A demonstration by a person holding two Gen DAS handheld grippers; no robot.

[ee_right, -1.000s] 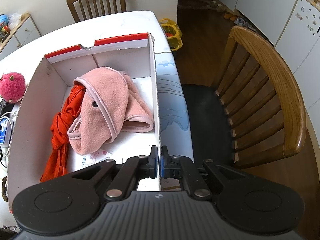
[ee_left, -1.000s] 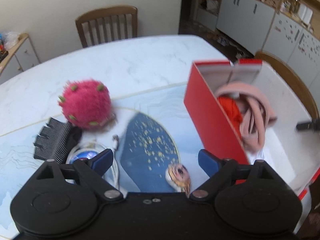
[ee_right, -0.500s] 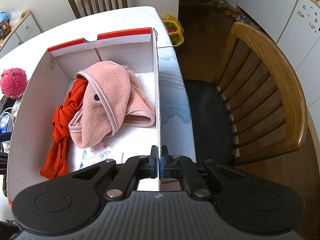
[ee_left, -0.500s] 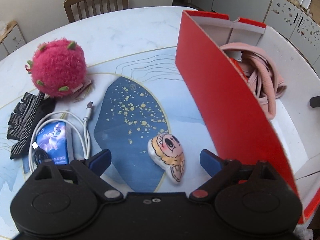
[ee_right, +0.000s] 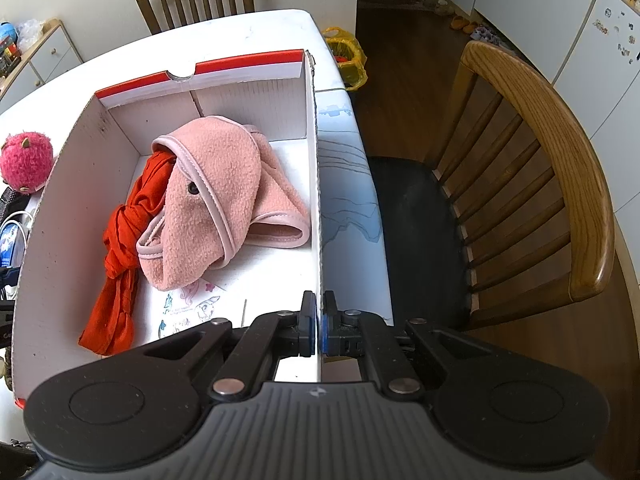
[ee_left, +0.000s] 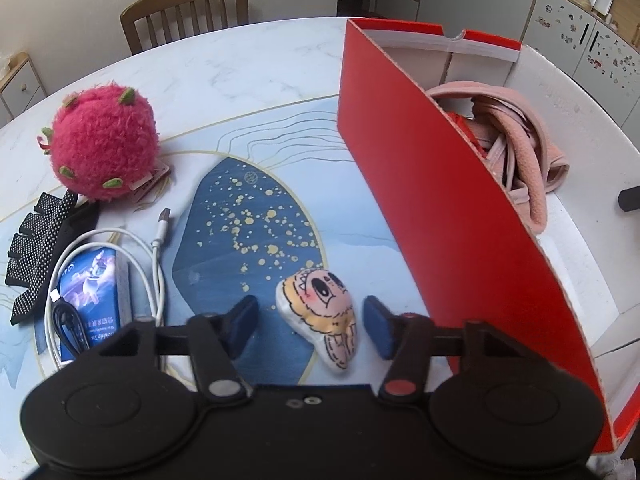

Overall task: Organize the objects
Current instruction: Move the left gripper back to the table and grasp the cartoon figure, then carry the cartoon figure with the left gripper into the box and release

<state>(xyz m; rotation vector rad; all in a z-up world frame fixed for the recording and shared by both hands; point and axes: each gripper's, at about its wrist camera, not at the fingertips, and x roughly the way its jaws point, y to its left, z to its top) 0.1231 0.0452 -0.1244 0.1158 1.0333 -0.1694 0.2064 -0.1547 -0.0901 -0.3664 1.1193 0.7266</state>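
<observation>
Tongs, left: left tongs (ee_left: pixel 308 326) straddle the small cartoon-face plush (ee_left: pixel 320 320); the jaws are closing, the plush between them, and neither blue pad appears to press on it yet.
Plush versus tongs: it lies dead centre in the gap, a shade closer to the pad on the box side; its face end points away from the tongs, its narrow end back toward them.
Long axis: runs roughly along the line the tongs point, tilted slightly toward the box at the near end, so the pads look set to meet its two long flanks.
Plush versus box: just beside the red outer wall of the shoebox (ee_left: pixel 460 216), on the blue mat of the surface (ee_left: pixel 240 72), not touching the wall.
Nearer hand: the left, by far; the plush is out of the right wrist view.
Tongs, right: right tongs (ee_right: pixel 319 326) are pressed together on the box's near right wall, pinching the cardboard edge, probably to steady it.
Inside the box: pink fleece (ee_right: pixel 216 196) and red cloth (ee_right: pixel 120 264) fill the far half; the near floor is bare.
Beyond the plush: white cable (ee_left: pixel 156 256), blue pack (ee_left: pixel 92 292), dotted glove (ee_left: pixel 36 248), then dragon-fruit plush (ee_left: pixel 102 140), all farther from the box.
</observation>
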